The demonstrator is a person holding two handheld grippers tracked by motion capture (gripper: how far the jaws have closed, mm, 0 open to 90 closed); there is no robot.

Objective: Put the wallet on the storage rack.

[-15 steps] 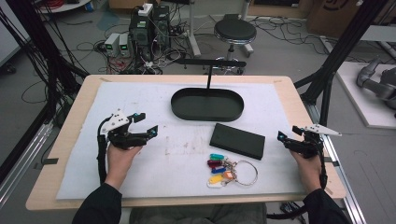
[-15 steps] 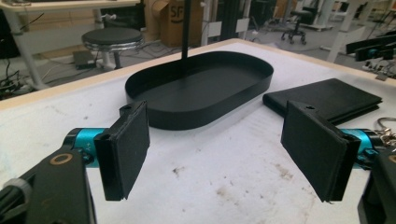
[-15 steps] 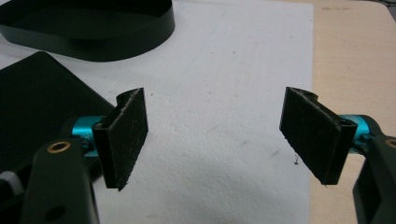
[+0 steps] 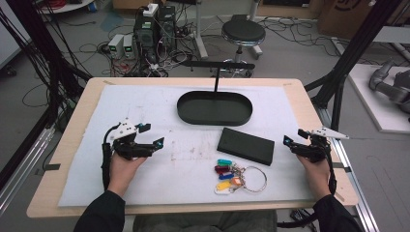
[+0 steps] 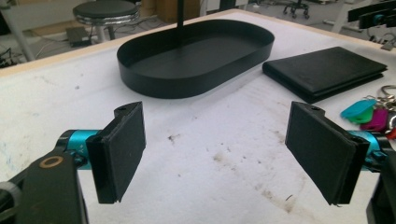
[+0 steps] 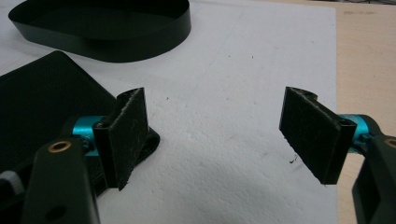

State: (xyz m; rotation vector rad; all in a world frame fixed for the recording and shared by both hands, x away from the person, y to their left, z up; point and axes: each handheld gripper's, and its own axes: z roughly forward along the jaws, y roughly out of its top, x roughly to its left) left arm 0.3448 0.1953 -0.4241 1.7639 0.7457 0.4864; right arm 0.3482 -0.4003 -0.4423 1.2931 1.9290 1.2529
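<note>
High view: we hold both tools, left tool (image 4: 149,135) and right tool (image 4: 294,137), released and empty, unmoved since a moment ago; wallet (image 4: 245,145) and keys (image 4: 235,175) lie untouched on the counter (image 4: 72,145).

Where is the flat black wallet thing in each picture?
High view: the black wallet lies on the white mat, right of centre, just in front of the oval tray.
Left gripper view: the wallet is at the upper right, beyond the right jaw.
Right gripper view: the wallet is at the left, partly behind the left jaw.
Shared landmark: the black oval tray, always just beyond the wallet.
</note>
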